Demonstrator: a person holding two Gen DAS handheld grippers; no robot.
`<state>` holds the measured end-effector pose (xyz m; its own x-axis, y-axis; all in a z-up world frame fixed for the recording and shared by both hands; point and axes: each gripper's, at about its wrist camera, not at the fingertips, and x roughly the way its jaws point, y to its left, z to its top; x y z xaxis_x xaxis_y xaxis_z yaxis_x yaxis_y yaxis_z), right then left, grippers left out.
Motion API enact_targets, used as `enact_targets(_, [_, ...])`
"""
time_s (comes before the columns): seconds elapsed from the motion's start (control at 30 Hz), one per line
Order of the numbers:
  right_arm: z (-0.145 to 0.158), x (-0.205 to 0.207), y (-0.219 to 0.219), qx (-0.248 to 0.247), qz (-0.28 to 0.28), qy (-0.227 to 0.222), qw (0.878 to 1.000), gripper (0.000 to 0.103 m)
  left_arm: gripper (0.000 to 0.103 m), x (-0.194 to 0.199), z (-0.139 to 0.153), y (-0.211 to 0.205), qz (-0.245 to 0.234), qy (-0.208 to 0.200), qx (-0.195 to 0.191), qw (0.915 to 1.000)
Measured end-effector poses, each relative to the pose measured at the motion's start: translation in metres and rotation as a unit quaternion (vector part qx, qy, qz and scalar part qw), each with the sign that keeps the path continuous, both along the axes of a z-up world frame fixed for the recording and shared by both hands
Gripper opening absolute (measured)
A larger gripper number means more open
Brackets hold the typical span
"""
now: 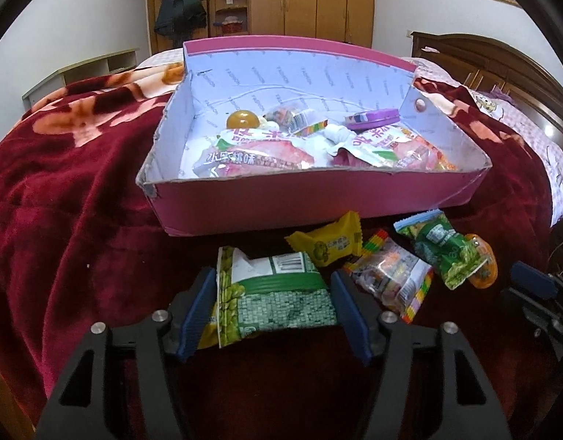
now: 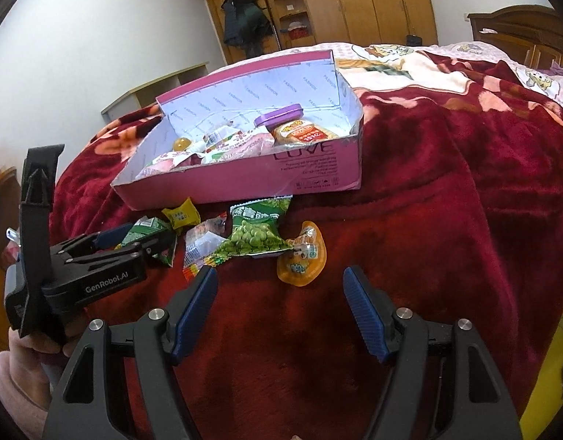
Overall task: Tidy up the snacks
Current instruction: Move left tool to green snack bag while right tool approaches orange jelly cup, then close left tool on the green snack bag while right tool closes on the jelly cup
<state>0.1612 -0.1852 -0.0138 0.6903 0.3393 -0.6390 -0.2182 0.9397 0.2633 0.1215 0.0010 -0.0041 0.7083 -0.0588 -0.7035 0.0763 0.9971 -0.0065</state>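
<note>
A pink cardboard box point(image 1: 281, 201) point(image 2: 318, 172) stands on the red blanket and holds several snacks. My left gripper point(image 1: 272, 311) point(image 2: 135, 244) is shut on a green pea packet point(image 1: 270, 293) point(image 2: 149, 231) in front of the box. Loose beside it lie a yellow candy point(image 1: 327, 245) point(image 2: 181, 216), a clear striped-edge packet point(image 1: 391, 275) point(image 2: 199, 247), a second green pea packet point(image 1: 446, 253) point(image 2: 256, 234) and an orange jelly cup point(image 1: 483, 271) point(image 2: 300, 264). My right gripper point(image 2: 279, 308) point(image 1: 534, 286) is open and empty, just short of the jelly cup.
The red floral blanket point(image 2: 428, 238) covers the bed. A dark wooden headboard point(image 1: 483, 58) stands at the right, wardrobes point(image 1: 318, 0) behind, and a low shelf point(image 1: 80, 73) at the left. The bed's edge falls away at the left.
</note>
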Motion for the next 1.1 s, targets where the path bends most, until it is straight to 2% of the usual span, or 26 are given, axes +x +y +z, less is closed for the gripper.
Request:
enact_targets(0.07, [-0.001, 0.0, -0.001, 0.005, -0.002, 0.003, 1.0, 0.073, 0.056, -0.001, 0.001, 0.0, 0.0, -0.002, -0.005, 1.0])
enact_targets(0.27, [-0.003, 0.0, -0.003, 0.006, -0.005, 0.007, 1.0, 0.072, 0.05, -0.007, 0.004, 0.006, 0.004, -0.001, -0.036, 0.9994])
enact_targets(0.57, [-0.005, 0.0, 0.002, -0.026, -0.005, -0.006, 1.0, 0.072, 0.05, -0.027, 0.021, 0.024, 0.016, -0.022, -0.098, 0.9948])
enact_targets(0.73, [-0.007, 0.006, 0.008, -0.043, 0.003, -0.025, 0.999, 0.072, 0.05, -0.034, 0.021, 0.022, 0.01, -0.028, -0.099, 0.9946])
enact_targets(0.8, [-0.008, 0.011, 0.009, -0.048, 0.006, -0.028, 0.998, 0.07, 0.05, -0.035, 0.018, 0.02, 0.009, -0.03, -0.097, 0.9948])
enact_targets(0.87, [-0.009, 0.017, 0.009, -0.049, 0.006, -0.029, 0.998, 0.056, 0.05, -0.035, 0.014, 0.018, 0.008, -0.028, -0.097, 0.9948])
enact_targets(0.97, [-0.014, 0.024, 0.008, -0.047, 0.008, -0.023, 0.999, 0.049, 0.05, -0.033, 0.005, 0.016, 0.006, -0.019, -0.097, 0.9951])
enact_targets(1.1, [-0.023, 0.028, 0.008, -0.044, 0.008, -0.018, 0.999, 0.048, 0.05, -0.032, 0.0, 0.011, 0.005, -0.019, -0.088, 0.9959])
